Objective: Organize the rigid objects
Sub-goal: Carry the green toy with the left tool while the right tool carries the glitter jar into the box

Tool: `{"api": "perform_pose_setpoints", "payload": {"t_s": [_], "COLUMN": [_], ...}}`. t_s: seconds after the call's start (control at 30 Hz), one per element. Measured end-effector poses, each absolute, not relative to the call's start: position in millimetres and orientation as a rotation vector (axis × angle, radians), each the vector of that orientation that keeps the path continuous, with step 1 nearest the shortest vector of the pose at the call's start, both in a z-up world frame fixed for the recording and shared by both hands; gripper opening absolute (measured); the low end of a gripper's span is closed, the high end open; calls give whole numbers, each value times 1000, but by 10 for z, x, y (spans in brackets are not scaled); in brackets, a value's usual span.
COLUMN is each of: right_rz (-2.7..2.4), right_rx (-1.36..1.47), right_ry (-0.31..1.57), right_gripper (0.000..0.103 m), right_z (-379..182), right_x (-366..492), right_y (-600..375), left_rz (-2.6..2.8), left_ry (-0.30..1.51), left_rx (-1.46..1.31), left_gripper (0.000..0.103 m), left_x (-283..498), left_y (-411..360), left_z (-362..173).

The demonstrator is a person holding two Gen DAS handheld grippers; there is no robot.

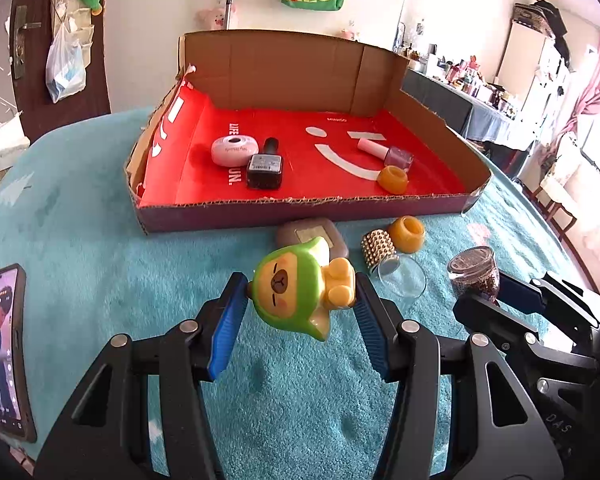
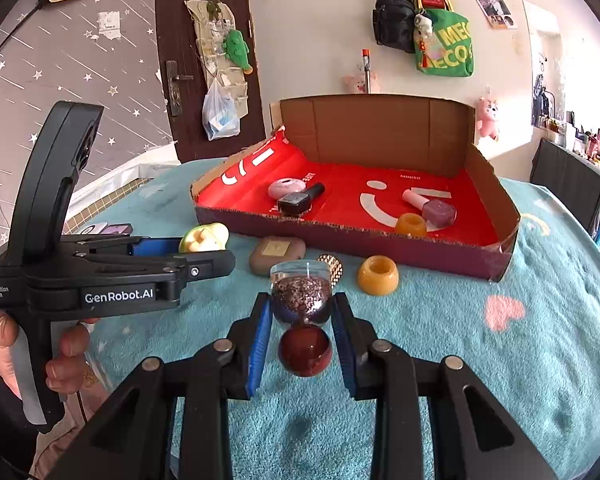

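Observation:
My left gripper [image 1: 302, 298] is shut on a green and yellow bear figurine [image 1: 300, 286], held above the teal blanket in front of the cardboard tray [image 1: 300, 210]. My right gripper [image 2: 302, 316] is shut on a glitter-filled hourglass jar [image 2: 302, 296] with a dark red base, also off the blanket. The tray's red floor holds a pink round case [image 1: 235, 150], a black polish bottle [image 1: 265, 166], a pink-capped polish bottle [image 1: 388, 152] and an amber cup [image 1: 393, 178]. In the right wrist view the left gripper [image 2: 220, 246] shows at left with the figurine [image 2: 204, 238].
On the blanket before the tray lie a brown square compact [image 1: 312, 232], a gold studded ball [image 1: 376, 246], a clear glass [image 1: 402, 278] and a second amber cup [image 1: 409, 233]. A phone [image 1: 4, 350] lies at far left. A hand [image 2: 66, 354] grips the left tool.

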State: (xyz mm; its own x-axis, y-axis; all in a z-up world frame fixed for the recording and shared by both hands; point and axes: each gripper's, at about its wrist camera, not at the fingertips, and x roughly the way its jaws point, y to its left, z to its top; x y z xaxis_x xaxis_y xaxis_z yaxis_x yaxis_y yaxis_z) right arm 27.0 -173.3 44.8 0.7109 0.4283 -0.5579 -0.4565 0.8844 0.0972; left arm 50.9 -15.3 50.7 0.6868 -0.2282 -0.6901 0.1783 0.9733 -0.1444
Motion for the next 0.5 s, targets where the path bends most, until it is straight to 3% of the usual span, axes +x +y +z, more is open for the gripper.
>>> {"api": "perform_pose_setpoints", "payload": {"t_s": [0.5], "right_rz": [496], "right_rx": [-49], "right_ry": [603], "right_gripper": [33], "right_z": [560], "right_x": [355], "right_y": [-1747], "left_rz": [-238], "left_ry": [753], "left_rx": [-63], "left_gripper": [51], "left_x": [573], "left_y": [-148], "left_z": [616]}}
